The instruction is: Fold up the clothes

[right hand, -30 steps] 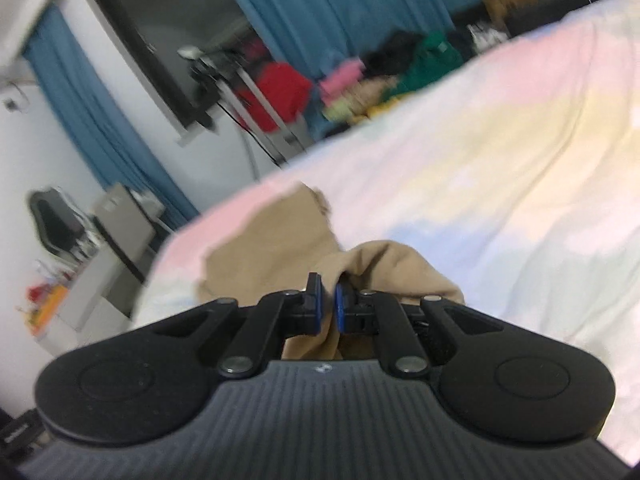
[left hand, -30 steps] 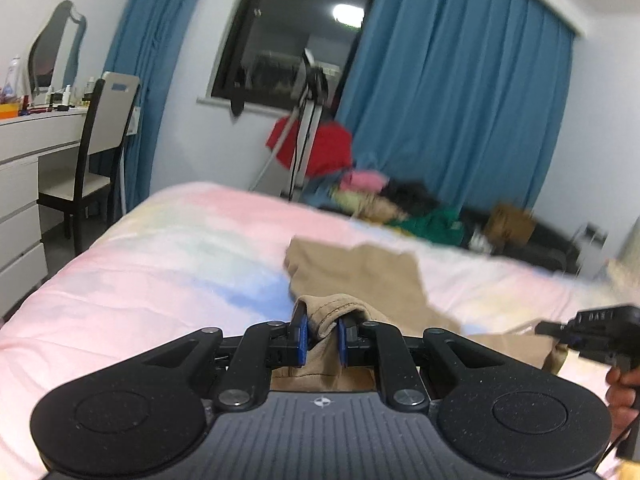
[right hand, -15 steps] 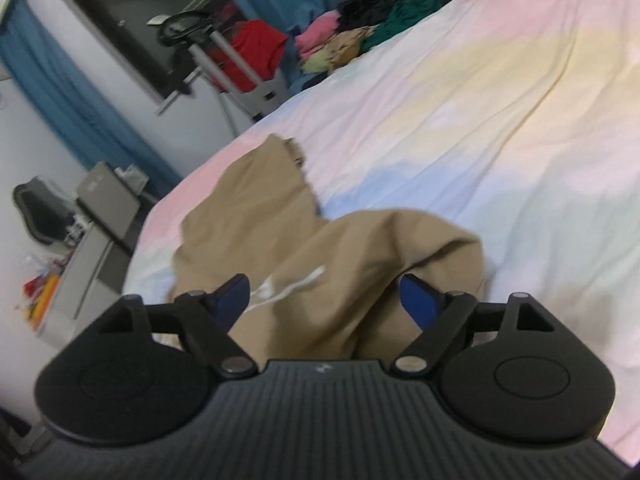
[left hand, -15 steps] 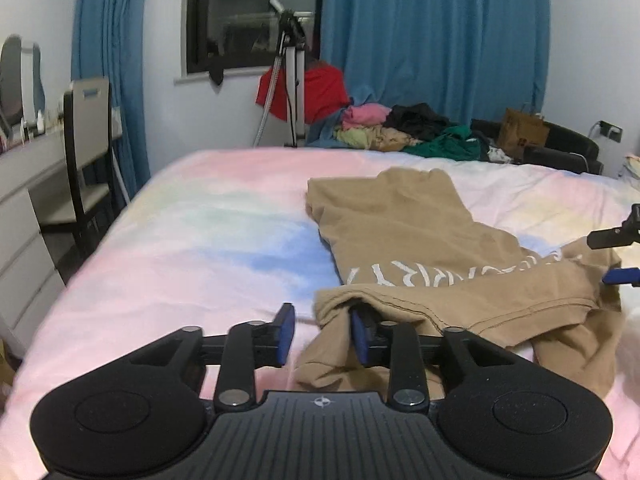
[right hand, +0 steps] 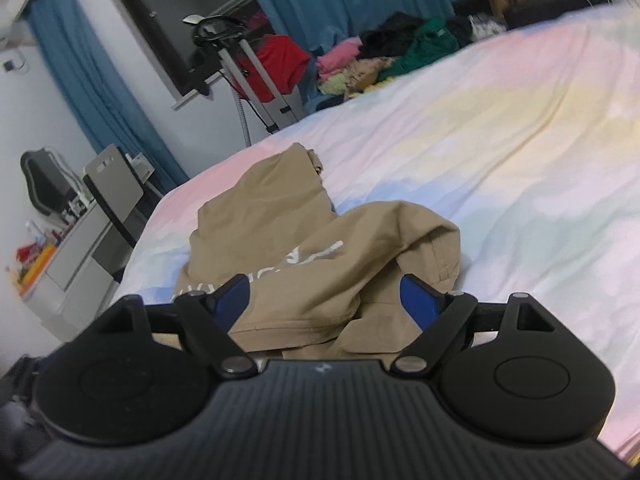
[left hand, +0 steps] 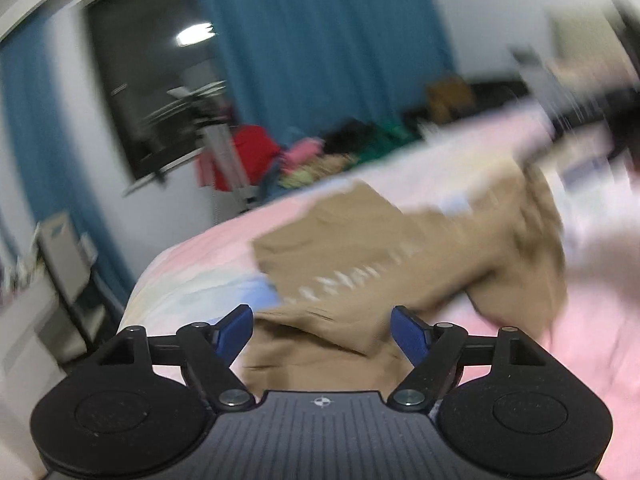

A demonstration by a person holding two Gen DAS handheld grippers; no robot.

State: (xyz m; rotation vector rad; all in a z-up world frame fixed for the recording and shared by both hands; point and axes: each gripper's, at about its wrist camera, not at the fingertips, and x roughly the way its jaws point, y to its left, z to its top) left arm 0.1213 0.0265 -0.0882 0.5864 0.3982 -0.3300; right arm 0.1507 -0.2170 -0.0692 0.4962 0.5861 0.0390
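A tan garment with white lettering (right hand: 312,240) lies crumpled on the pastel bedsheet (right hand: 500,128). In the blurred left wrist view the same tan garment (left hand: 384,256) spreads ahead of my left gripper (left hand: 322,328); its jaws are opening, blue pads wide apart, with cloth lying below and between them but not pinched. My right gripper (right hand: 326,296) stands open just short of the garment's folded edge, and its blue pads touch nothing. A blurred dark shape at the left view's upper right may be the other gripper.
A pile of coloured clothes (right hand: 380,64) lies beyond the bed's far edge, beside a stand with a red cloth (right hand: 276,66). A chair (right hand: 116,184) and white dresser (right hand: 56,260) stand left of the bed. Blue curtains (left hand: 320,48) flank a dark window.
Both grippers were shut on folds of the tan garment a second ago and have let go; it now lies on the bed. The left view has rolled, moved and blurred.
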